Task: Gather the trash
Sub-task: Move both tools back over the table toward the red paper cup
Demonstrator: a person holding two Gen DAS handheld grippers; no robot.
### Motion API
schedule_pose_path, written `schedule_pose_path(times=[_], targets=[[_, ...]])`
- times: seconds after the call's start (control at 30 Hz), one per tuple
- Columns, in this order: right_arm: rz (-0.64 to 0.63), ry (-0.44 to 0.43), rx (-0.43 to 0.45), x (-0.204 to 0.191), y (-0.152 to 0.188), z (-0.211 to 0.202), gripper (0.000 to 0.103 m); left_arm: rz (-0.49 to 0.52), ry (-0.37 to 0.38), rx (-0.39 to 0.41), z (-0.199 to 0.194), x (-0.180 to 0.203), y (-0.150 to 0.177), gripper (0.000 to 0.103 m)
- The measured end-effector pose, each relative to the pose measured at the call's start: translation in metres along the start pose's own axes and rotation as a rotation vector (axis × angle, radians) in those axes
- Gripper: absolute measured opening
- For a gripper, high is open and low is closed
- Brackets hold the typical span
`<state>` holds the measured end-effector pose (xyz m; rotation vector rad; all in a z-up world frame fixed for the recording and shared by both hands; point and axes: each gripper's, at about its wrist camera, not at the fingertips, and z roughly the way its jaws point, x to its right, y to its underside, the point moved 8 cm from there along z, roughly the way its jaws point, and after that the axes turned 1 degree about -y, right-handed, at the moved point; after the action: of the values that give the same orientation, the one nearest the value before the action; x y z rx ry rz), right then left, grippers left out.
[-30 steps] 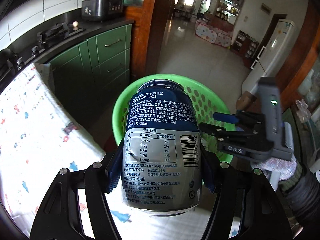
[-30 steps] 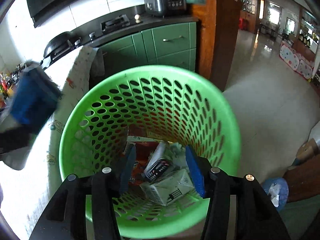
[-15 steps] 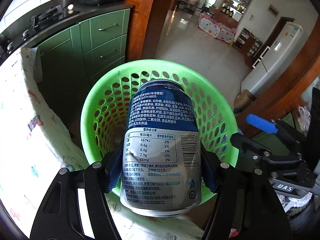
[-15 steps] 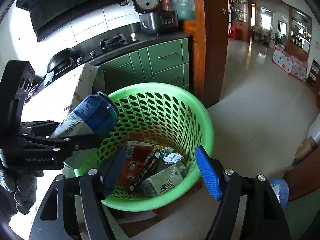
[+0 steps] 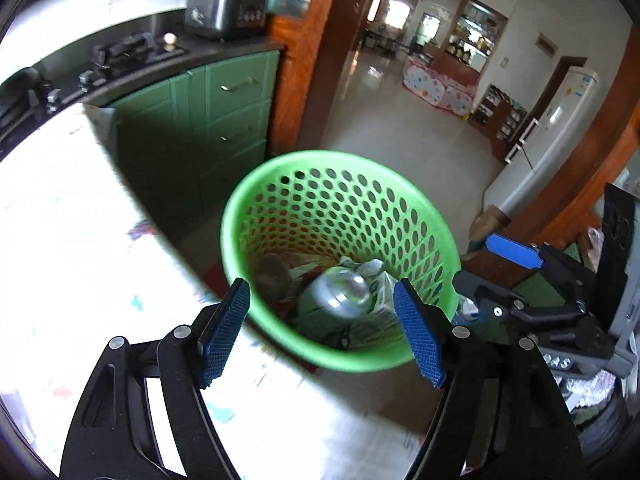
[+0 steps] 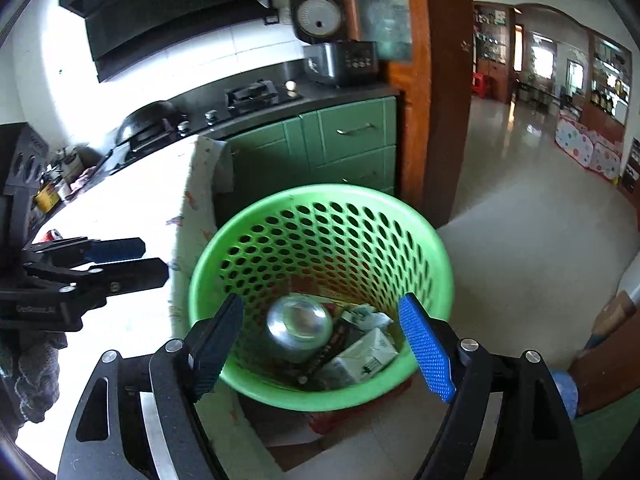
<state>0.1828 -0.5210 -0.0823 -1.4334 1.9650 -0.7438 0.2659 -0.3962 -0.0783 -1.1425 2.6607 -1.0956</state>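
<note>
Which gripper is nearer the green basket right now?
Right, by a little. The right gripper hangs above the basket's near rim; the left gripper is off to its side over the table. Both sets of jaws are opening, with nothing between them.

Can (image 6: 299,327) seen end-on only, label hidden. Trash beneath it half buried, kinds unclear. Cloth (image 5: 60,240) at left washed out, pattern mostly lost. Left gripper (image 6: 128,262) cut off at left edge of right view.
</note>
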Motion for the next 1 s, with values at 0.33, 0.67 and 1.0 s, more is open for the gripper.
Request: schedule_pose_path(times=[0.33,0.67,1.0], targets=[[-0.106,-0.116,0.006,-0.086,-0.008,-0.011,0.082,-0.05,-0.178,0.123,-0.106,-0.061,0.037,0.074],[-0.221,-0.232,-0.022,-0.187,-0.01,-0.001,0.083,-0.1,-0.41,0.168,-0.201,-0.163,0.072,0.074],[-0.305,-0.295,-0.078,-0.263,-0.006,0.011,0.083,0.003,-0.462,0.004,-0.225,-0.234,0.107,0.086]])
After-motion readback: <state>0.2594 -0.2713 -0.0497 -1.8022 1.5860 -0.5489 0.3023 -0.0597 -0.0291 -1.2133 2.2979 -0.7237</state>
